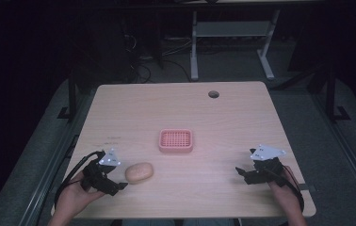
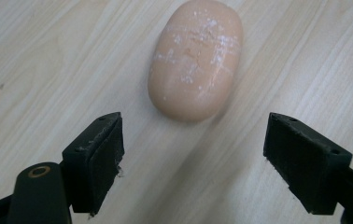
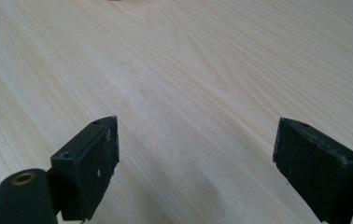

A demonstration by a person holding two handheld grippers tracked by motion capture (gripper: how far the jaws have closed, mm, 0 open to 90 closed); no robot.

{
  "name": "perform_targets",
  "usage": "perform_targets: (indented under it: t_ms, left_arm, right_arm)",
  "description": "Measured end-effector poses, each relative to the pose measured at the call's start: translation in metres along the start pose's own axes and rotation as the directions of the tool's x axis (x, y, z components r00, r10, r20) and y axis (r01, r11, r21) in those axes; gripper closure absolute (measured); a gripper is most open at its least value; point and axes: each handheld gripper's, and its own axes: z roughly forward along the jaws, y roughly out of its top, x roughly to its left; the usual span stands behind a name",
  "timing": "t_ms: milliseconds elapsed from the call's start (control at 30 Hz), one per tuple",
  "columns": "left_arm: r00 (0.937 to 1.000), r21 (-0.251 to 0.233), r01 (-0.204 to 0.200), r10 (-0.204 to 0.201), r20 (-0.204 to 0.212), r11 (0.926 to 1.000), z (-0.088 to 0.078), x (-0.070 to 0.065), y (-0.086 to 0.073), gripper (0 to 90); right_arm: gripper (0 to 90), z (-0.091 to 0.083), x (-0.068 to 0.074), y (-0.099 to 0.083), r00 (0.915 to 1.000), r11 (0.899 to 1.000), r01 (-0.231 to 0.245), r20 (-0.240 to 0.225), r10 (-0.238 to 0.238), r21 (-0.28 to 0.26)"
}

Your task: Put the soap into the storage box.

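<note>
Closing off-centre risks the wide-open left gripper [image 2: 191, 154] nudging the soap [image 2: 194, 58] away; right gripper [image 3: 195, 163] idles open, far right.

The soap bar [image 2: 194, 60] is a peachy tan, its top streaked and speckled with white scuff marks. The soap dish [image 1: 175, 140] is pink with a grid of small holes across its floor. The desk [image 1: 176, 106] is pale wood with fine, darker grain lines running along it. The left claw [image 2: 193, 163] and the right claw [image 3: 195, 170] are both black, each carrying a light grey three-cornered plate with small dark markings.
</note>
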Motion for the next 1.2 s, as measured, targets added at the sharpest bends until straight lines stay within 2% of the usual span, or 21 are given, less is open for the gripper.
perform_targets:
  t_ms: [433, 700, 1200]
  left_arm:
    - [0.9982, 0.046, -0.048, 0.046, 0.037, 0.9978, 0.019, 0.005, 0.024, 20.4]
    - [0.997, 0.076, -0.054, 0.049, 0.059, 0.9957, 0.028, 0.006, 0.033, 20.7]
    - [0.9948, 0.095, -0.046, 0.037, 0.094, 0.9944, 0.04, 0.007, 0.043, 21.4]
  right_arm:
    - [13.8, -0.001, 0.0, 0.0, 1.0, 1.0, 0.003, 0.005, -0.003, 0.0]
    - [13.8, -0.002, 0.001, 0.0, 1.0, 1.0, 0.007, 0.004, -0.007, -0.002]
    - [13.8, -0.003, 0.001, 0.0, 1.0, 1.0, 0.002, 0.005, -0.002, -0.003]
